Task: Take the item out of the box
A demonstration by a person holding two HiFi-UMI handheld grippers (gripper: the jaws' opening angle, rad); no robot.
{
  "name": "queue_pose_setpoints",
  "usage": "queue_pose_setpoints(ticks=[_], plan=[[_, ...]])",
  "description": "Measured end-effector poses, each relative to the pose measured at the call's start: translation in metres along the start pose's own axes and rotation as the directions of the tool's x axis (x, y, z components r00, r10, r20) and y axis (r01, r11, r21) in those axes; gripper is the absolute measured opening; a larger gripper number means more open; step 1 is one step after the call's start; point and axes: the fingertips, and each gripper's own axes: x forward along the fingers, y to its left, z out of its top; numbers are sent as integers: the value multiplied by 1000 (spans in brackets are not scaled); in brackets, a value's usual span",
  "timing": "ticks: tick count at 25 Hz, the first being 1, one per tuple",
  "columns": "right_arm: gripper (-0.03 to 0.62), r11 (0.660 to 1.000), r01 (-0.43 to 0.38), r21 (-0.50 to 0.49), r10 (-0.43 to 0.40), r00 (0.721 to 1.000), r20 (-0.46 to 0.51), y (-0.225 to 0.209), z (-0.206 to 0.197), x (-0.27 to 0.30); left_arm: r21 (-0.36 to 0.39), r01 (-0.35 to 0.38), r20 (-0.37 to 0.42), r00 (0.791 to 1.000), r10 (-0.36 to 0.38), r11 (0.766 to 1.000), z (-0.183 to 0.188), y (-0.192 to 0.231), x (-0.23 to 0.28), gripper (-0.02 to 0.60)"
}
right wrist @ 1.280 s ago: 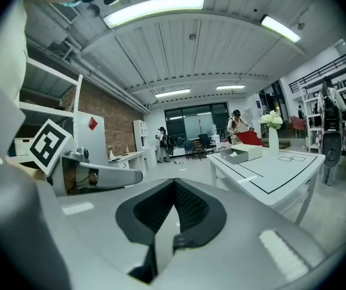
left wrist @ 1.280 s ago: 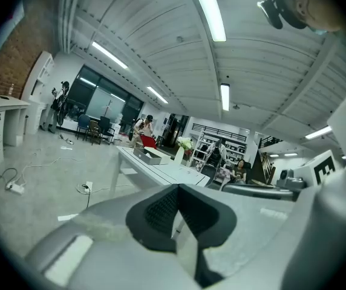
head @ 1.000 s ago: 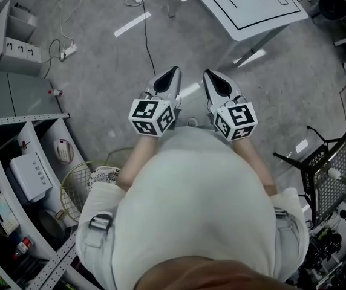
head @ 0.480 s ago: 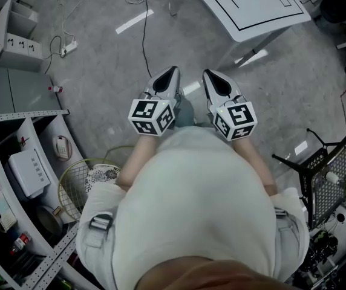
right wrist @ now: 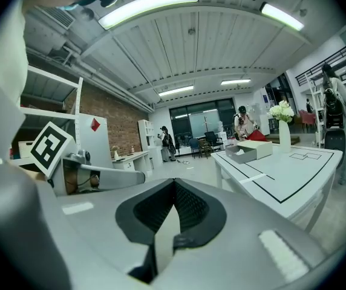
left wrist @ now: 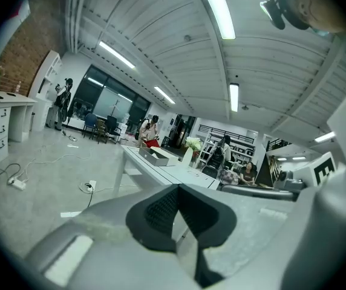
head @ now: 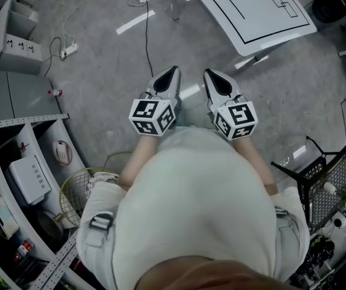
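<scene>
I hold both grippers side by side at waist height over the grey floor, pointing toward a white table (head: 251, 11) marked with black lines. My left gripper (head: 172, 70) is shut with nothing in it. My right gripper (head: 208, 72) also has its jaws together and empty. In the right gripper view an open, shallow box (right wrist: 245, 151) lies on the far part of the table (right wrist: 294, 174), beside a white vase of flowers (right wrist: 282, 125). The left gripper view shows the same box (left wrist: 159, 156) and vase (left wrist: 189, 153) beyond the shut left gripper (left wrist: 178, 187). What the box holds is not visible.
Shelving (head: 28, 174) with small goods and a wire basket (head: 79, 189) stand at my left. A black mesh rack (head: 321, 186) stands at my right. A power strip (head: 69, 50) and cables lie on the floor. Several people (left wrist: 150, 130) are in the background.
The floor and table have slid in the head view, with the table edge now nearer the grippers. Both grippers keep their pose and stay shut.
</scene>
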Motion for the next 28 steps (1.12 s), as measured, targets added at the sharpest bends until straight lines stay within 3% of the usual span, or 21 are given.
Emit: queue_pose_setpoints(ticks=[28], plan=[[-3, 991, 130, 30, -130, 992, 3, -84, 87, 230, 89, 136, -122, 985, -125, 987, 117, 151, 171, 0]])
